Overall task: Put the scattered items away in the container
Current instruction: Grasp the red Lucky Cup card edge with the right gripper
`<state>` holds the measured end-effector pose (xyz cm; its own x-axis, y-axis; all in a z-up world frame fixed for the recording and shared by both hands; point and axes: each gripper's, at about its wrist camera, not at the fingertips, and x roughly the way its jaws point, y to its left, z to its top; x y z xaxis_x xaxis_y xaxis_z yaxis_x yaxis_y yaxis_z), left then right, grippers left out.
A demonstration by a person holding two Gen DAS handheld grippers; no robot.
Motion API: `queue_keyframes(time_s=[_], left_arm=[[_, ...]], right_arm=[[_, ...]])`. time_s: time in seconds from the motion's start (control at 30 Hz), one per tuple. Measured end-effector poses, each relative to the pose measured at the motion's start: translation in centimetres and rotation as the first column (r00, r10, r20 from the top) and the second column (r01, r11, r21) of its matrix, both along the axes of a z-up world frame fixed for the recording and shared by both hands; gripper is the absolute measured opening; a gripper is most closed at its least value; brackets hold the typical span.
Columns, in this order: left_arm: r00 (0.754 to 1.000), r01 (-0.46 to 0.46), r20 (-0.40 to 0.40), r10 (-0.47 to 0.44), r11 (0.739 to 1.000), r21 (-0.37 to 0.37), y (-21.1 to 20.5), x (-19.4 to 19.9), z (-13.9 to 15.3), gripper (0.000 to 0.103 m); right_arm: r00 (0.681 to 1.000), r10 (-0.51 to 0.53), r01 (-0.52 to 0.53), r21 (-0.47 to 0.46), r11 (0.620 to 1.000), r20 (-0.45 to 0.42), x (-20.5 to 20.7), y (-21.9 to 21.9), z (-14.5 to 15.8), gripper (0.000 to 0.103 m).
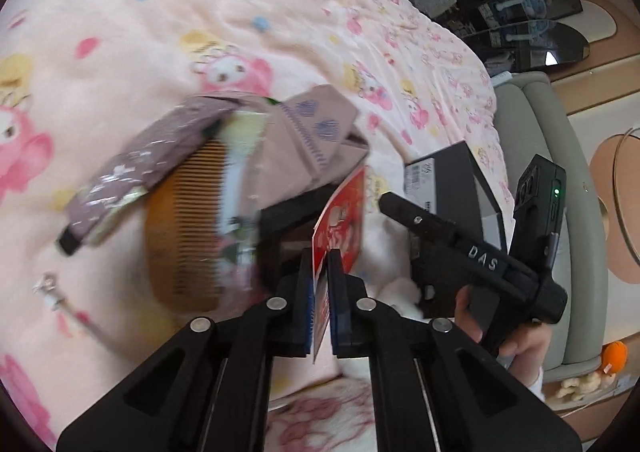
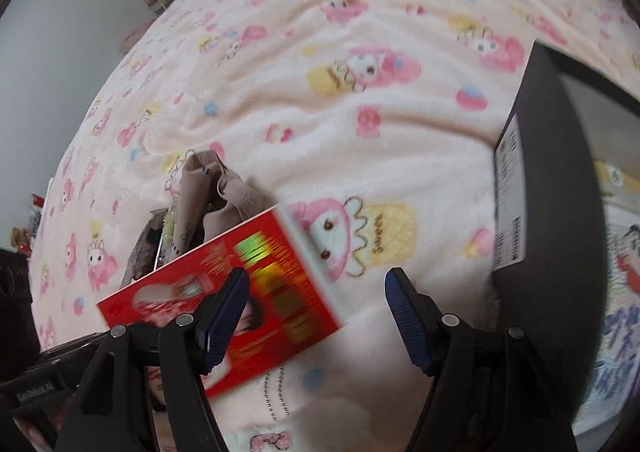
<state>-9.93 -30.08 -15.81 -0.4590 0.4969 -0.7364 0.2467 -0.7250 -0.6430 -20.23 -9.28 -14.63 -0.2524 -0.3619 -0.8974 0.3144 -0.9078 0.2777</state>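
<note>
My left gripper (image 1: 319,284) is shut on a red card (image 1: 340,220) and holds it edge-on above the pink blanket. The same red card (image 2: 240,292) shows flat in the right wrist view, just left of my right gripper (image 2: 316,292), which is open and empty. A black box (image 1: 452,188), the container, lies on the bed to the right; its wall (image 2: 552,172) fills the right side of the right wrist view. An orange comb (image 1: 188,224), a brown pouch (image 1: 132,168) and beige socks (image 1: 316,132) lie in a pile to the left.
A pink cartoon blanket (image 2: 360,112) covers the bed. A bead chain (image 2: 276,396) lies below the card. A small charm on a strap (image 1: 56,296) lies at the left. A grey bed edge (image 1: 536,172) and the floor are to the right.
</note>
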Motion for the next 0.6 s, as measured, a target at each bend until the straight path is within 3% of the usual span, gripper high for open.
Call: queue_keyframes(time_s=[0.07,0.13,0.27,0.33,0.43,0.53,0.6], left_arm=[[0.999,-0.024,0.022,0.024,1.0,0.001,-0.5,0.1,-0.8,0.012],[0.998,-0.038,0.039,0.038,0.999,0.0,-0.6,-0.1,-1.6,0.013],[0.998,-0.03,0.047,0.028,0.999,0.022,0.0,-0.3,-2.1,0.013],[0.999,-0.02,0.028,0.02,1.0,0.021,0.3,-0.1,-1.3,0.013],[1.0,-0.03,0.009,0.03,1.0,0.003,0.5,0.4,-0.5,0.01],[0.998,-0.049,0.025,0.049,0.999,-0.012,0.0,0.7,-0.6,0.01],[0.996,-0.076,0.048,0.076,0.997,-0.005,-0.5,1.1,-1.1,0.016]], right_arm=[[1.0,0.006,-0.006,0.01,1.0,0.008,-0.2,-0.3,-0.7,0.068],[0.997,0.034,-0.034,-0.009,0.999,0.07,-0.4,-0.8,-2.1,0.067],[0.975,0.132,-0.102,-0.168,0.981,0.181,0.0,-1.3,-4.0,0.066],[0.967,0.169,-0.121,-0.235,0.964,0.193,0.5,-1.2,-3.7,0.063],[0.973,0.185,-0.149,-0.23,0.962,0.141,1.4,-1.3,-2.5,0.063],[0.993,0.106,-0.096,-0.164,0.982,0.054,1.1,-0.7,-1.3,0.064],[0.998,0.053,-0.05,-0.135,0.99,0.019,0.7,-0.3,-0.7,0.068]])
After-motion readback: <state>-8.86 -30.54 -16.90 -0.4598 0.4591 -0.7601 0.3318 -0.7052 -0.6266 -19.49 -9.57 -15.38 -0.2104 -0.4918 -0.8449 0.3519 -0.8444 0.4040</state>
